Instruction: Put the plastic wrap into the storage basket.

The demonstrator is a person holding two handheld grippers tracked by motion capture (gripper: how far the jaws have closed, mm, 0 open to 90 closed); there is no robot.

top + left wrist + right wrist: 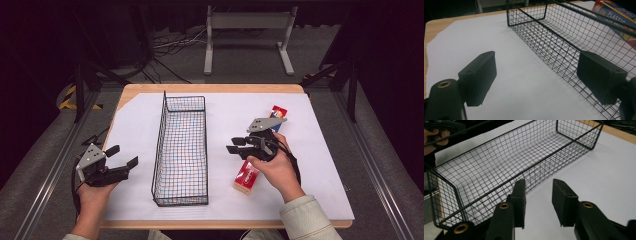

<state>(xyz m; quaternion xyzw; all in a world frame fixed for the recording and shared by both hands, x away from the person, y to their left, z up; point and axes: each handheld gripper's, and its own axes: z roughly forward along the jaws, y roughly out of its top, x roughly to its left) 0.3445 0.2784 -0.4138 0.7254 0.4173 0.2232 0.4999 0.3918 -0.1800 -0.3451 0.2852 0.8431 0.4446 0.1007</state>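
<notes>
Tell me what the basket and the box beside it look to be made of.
Basket: thin metal wire with a black, slightly glossy coating, judging by the welded open grid. Box: printed cardboard, probably, with a glossy red face, flat sides and sharp edges. It lies under the right tool.

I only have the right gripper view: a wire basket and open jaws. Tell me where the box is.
Observer: The box lies on the white sheet, right of the basket, partly under the right hand.
Operator: Report the left gripper.
Observer: The left gripper is left of the basket, jaws open, nothing between them.
Operator: Read the box's print.
Observer: The left gripper view shows "100 PLASTIC" on it.
</notes>
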